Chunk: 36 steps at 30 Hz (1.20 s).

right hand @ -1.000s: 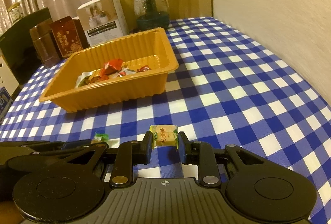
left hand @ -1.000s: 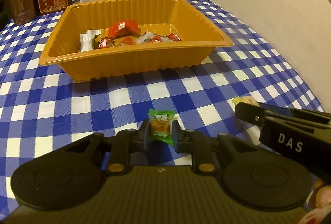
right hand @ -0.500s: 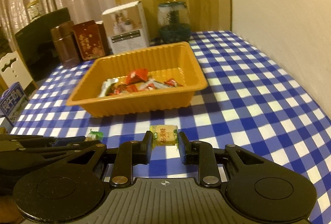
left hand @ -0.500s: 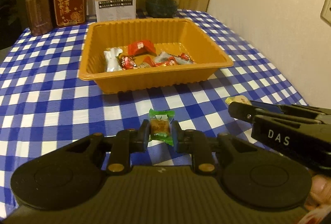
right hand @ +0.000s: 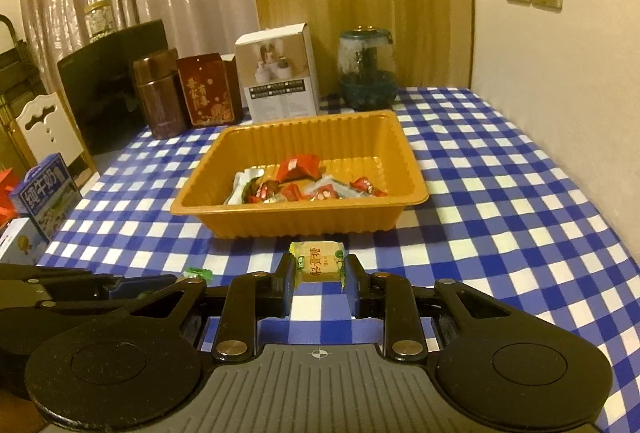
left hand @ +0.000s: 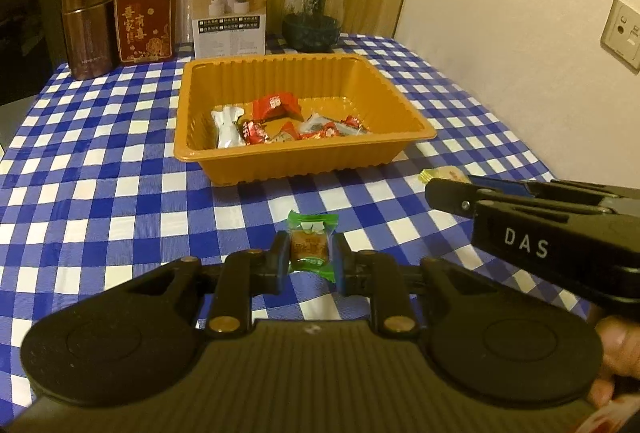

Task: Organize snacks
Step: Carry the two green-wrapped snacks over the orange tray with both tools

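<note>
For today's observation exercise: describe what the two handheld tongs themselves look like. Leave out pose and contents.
Both are matte black plastic. The left tongs have two narrow fingers on linkage bars with brass-coloured rivets, two round discs behind, and a ribbed grey body. The right tongs match, with a small crosshair mark on the body. Seen side-on from the left wrist camera, they show white "DAS" lettering and a blue strip. No cables are visible.

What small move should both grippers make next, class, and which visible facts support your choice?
Probably carry both forward over the orange tray and release. The left gripper is shut on the green-wrapped candy, the right gripper on the yellow-wrapped candy, both short of the tray's near wall, where other wrapped snacks already lie.
</note>
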Each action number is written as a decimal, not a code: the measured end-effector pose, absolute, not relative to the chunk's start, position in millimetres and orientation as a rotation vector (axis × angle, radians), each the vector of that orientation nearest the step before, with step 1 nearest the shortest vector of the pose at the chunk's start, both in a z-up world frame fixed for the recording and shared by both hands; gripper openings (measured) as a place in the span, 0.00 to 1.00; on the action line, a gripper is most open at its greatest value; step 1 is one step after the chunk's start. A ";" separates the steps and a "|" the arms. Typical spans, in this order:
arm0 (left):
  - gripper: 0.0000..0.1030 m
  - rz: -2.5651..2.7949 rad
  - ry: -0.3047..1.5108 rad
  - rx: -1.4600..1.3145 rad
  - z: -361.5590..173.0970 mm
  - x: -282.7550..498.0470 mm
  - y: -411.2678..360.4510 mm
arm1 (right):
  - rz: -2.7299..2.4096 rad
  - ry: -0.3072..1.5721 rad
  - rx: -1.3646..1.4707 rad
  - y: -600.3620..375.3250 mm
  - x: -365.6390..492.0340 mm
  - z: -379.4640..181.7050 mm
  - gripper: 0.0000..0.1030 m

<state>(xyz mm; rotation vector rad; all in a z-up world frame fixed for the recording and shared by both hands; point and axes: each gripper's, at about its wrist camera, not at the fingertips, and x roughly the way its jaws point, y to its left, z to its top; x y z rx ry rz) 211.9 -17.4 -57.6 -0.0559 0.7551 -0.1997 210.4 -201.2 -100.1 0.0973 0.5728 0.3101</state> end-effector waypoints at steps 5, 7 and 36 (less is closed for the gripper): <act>0.19 -0.204 0.737 -0.057 -49.7 209.4 -17.1 | 0.304 0.566 0.098 -205.1 208.8 -96.2 0.25; 0.19 -0.206 0.733 -0.057 -47.8 210.1 -16.8 | 0.304 0.562 0.098 -206.6 209.2 -94.6 0.25; 0.19 -0.197 0.645 -0.084 -16.3 285.2 -1.8 | 0.318 0.494 0.091 -209.3 276.5 -64.9 0.25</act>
